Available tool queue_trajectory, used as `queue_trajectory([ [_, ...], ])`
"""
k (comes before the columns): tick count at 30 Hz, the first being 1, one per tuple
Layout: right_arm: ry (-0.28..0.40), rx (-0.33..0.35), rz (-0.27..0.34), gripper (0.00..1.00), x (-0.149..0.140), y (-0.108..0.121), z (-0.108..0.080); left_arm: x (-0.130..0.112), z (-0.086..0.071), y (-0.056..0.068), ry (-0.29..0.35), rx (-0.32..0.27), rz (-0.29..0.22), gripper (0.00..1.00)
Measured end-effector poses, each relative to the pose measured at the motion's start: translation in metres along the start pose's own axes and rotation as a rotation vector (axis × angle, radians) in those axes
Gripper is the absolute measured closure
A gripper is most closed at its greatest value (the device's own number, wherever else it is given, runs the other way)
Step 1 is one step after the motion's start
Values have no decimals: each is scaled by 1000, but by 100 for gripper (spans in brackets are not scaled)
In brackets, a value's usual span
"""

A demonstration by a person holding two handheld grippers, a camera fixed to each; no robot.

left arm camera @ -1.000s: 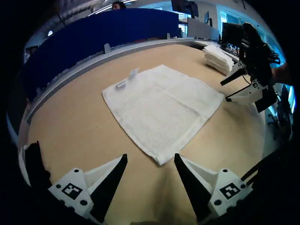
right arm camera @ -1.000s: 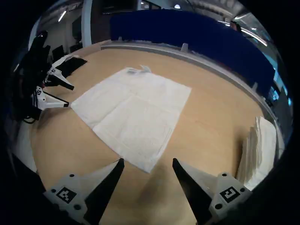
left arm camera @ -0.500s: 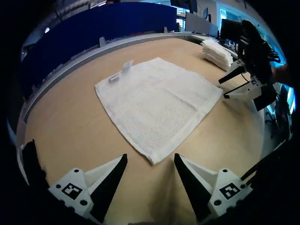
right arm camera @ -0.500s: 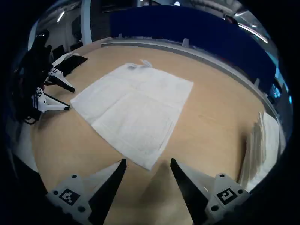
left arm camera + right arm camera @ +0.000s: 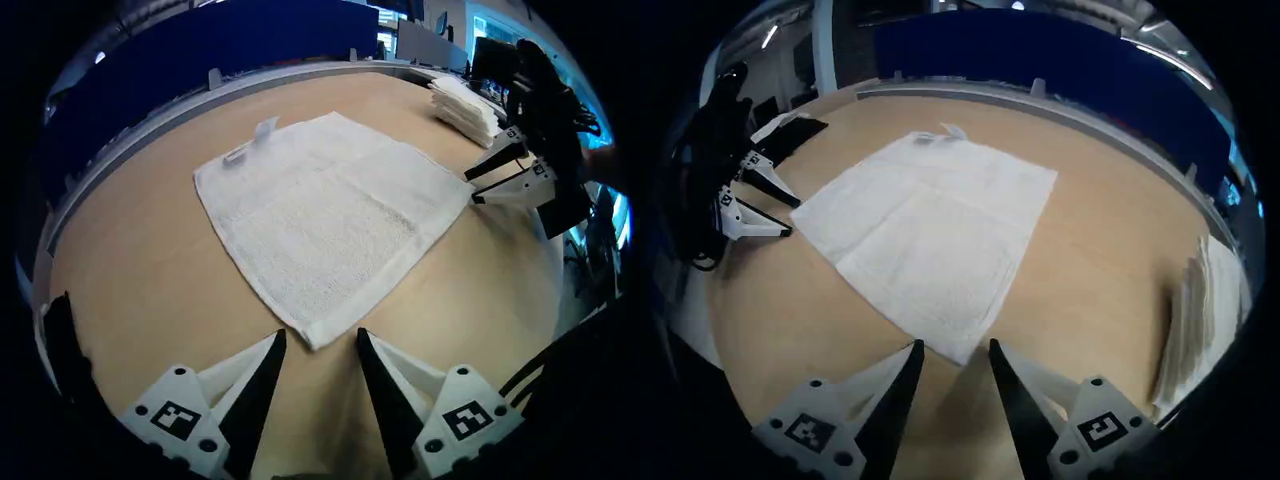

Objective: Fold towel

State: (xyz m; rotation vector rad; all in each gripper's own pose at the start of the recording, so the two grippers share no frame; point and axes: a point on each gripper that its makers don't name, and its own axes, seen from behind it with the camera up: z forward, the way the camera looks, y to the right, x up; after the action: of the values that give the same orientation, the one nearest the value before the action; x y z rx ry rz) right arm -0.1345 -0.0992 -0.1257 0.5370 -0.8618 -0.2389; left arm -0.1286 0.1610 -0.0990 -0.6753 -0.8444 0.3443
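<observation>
Framing one near corner of the white towel point(image 5: 328, 208), spread flat and unfolded on the wooden table point(image 5: 144, 264), between the part-open, empty fingers of the left gripper point(image 5: 320, 332), another between those of the right gripper point(image 5: 956, 342); no fold made yet, all folding left.

I work under even overhead light. A strip light point(image 5: 772, 34) glows at the top of the right gripper view, and a cold bluish brightness burns out beyond the desk's right edge in the left gripper view. The desk point(image 5: 160, 264) is softly lit, without hard glare. My right tool point(image 5: 954, 344) throws a faint, blurred shadow just under its tips. The towel point(image 5: 328, 216) shows crisp weave at centre. The fisheye bows the desk's far edge, and the stack of folded towels point(image 5: 1200, 320) smears at the rim.
</observation>
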Motion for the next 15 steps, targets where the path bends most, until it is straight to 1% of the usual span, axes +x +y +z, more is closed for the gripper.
queue_trajectory([
  [4, -4, 4, 1, 46, -1, -1, 2, 0, 0, 1, -3, -3, 1, 43],
  [6, -4, 6, -2, 46, -1, -2, 2, 0, 0, 2, -5, -4, 3, 46],
  [8, -5, 6, -4, 50, -1, -2, 3, 0, 0, 2, -8, -3, 4, 47],
  [10, -7, 7, -4, 55, -1, -1, 3, 0, 0, 2, -10, -3, 3, 48],
  [12, -8, 9, -1, 62, -1, -1, 2, -1, 0, 1, -12, -2, 1, 49],
  [14, -9, 6, 3, 72, -2, 1, 2, 0, 1, 1, -14, 1, 0, 54],
  [15, -10, 4, 5, 74, -2, 2, 2, 0, 1, 1, -14, 2, 0, 56],
])
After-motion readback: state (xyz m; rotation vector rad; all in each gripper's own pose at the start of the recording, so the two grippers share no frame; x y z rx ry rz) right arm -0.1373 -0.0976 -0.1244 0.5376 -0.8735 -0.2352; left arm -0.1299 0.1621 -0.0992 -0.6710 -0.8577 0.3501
